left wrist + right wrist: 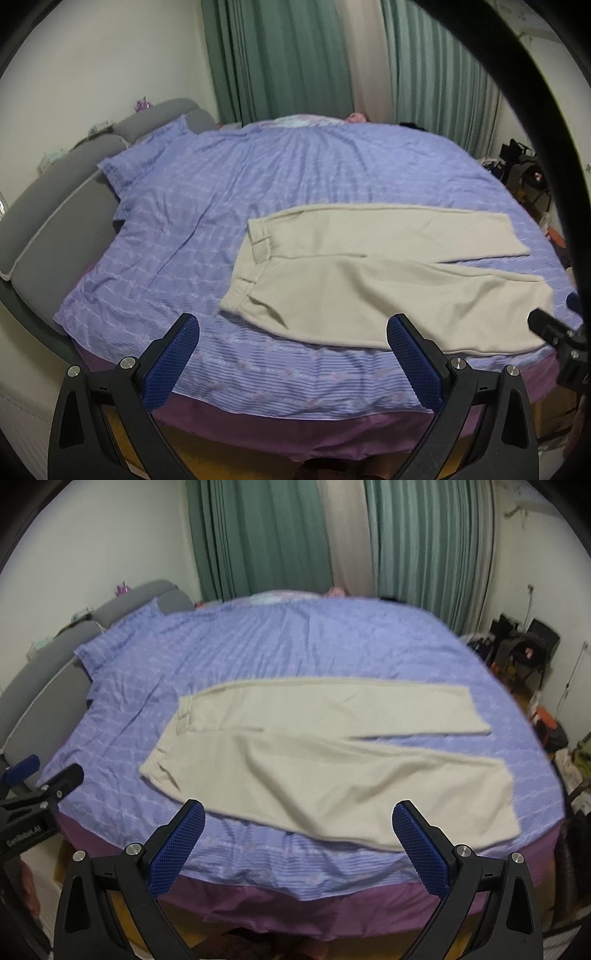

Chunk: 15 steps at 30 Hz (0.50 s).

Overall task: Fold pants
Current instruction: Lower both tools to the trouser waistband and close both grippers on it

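The left gripper has its jaws wide open and holds nothing. It hangs in the air over the near edge of the bed. The right gripper is just the same, jaws wide open and empty, above the same edge. Past both sets of blue pads lie the pants. They are cream and spread flat on the purple striped sheet. The waist is on the left and the two legs point right, a little apart at the ends. A grey headboard stands at the left. Green curtains hang behind the bed.
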{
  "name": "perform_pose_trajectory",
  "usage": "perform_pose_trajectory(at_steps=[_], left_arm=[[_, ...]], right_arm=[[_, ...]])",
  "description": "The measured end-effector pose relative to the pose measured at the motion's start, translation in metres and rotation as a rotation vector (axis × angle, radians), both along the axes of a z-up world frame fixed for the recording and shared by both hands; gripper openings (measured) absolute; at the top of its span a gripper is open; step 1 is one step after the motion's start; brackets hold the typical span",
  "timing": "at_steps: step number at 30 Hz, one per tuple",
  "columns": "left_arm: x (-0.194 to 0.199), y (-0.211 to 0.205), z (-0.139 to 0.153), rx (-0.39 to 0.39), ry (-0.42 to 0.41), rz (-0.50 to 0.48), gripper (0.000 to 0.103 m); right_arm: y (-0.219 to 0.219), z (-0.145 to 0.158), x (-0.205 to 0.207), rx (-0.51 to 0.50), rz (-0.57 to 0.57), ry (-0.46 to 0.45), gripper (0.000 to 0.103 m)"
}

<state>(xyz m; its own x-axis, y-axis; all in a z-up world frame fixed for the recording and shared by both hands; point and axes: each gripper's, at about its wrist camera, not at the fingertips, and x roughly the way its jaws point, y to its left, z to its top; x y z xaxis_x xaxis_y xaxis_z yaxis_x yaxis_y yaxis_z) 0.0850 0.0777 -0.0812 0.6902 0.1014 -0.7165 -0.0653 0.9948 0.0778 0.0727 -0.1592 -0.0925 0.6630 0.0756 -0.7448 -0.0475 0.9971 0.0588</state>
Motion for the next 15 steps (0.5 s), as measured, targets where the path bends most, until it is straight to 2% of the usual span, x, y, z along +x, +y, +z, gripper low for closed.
perform_pose_trajectory(at_steps=[9, 15], left_arm=[[0.068, 0.043, -0.093, -0.005, 0.185, 0.006, 0.103], [0.102, 0.070, -0.156, -0.076, 0.354, 0.018, 0.103]], right_arm=[[0.043, -0.105, 0.064, 0.130, -0.028, 0.221, 0.101], [0.060, -0.179, 0.099, 0.213, -0.097, 0.407, 0.098]])
